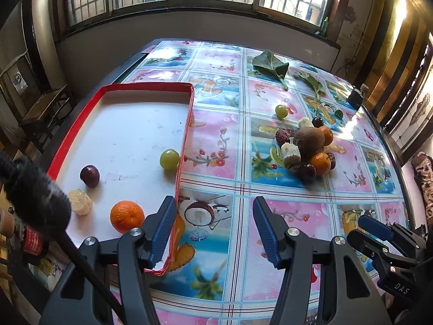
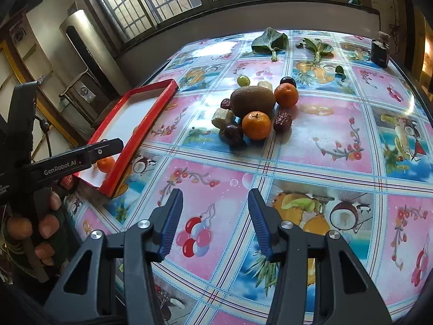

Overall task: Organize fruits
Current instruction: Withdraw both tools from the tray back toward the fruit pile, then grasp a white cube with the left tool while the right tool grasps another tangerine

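Observation:
A red-rimmed white tray (image 1: 186,124) lies at the table's left. In it are a green grape (image 1: 169,159), a dark plum (image 1: 89,176), a pale sugarcane piece (image 1: 79,201) and an orange (image 1: 127,216). A pile of fruit lies mid-table: a brown kiwi (image 2: 253,101), two oranges (image 2: 256,125) (image 2: 286,94), dark plums (image 2: 233,134), red dates (image 2: 282,122), pale chunks (image 2: 222,117) and a green grape (image 2: 243,80). My left gripper (image 1: 215,230) is open and empty over the tray's near right corner. My right gripper (image 2: 215,219) is open and empty, short of the pile.
Two green leaves (image 1: 270,65) (image 2: 315,46) lie at the far side of the table. A small dark box (image 2: 380,51) stands at the far right corner. The tablecloth (image 2: 324,140) has a colourful fruit print. Windows and a wall stand behind.

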Action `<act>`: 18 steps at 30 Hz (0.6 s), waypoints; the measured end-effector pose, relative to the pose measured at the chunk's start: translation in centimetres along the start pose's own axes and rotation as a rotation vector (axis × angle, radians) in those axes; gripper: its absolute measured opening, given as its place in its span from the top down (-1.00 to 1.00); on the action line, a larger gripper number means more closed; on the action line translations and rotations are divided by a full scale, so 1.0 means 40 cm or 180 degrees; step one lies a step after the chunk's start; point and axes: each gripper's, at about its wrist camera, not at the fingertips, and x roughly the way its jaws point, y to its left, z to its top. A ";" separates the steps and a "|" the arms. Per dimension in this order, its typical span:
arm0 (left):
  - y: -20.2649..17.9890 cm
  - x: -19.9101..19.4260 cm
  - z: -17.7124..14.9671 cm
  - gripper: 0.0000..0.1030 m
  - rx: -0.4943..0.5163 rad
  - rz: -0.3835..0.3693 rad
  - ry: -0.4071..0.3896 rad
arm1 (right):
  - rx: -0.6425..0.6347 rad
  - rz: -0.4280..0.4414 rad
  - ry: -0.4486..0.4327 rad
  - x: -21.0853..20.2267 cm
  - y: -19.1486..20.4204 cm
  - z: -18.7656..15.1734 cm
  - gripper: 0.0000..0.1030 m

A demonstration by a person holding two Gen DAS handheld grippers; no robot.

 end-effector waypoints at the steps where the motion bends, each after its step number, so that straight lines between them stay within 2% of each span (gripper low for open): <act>1: -0.005 0.001 0.000 -0.14 0.0011 -0.0007 0.0006 | 0.0010 -0.0003 -0.0002 0.000 -0.005 -0.001 0.00; 9: -0.040 0.023 0.006 -0.14 0.0047 -0.0127 0.0069 | 0.0074 -0.0105 -0.0072 -0.001 -0.048 0.014 0.00; 16: -0.092 0.083 0.044 -0.13 0.0113 -0.0280 0.0132 | 0.0255 -0.0251 -0.0168 0.011 -0.126 0.088 0.00; 18: -0.109 0.103 0.058 -0.13 0.0146 -0.0310 0.0144 | 0.0287 -0.0388 -0.0203 0.018 -0.147 0.112 0.05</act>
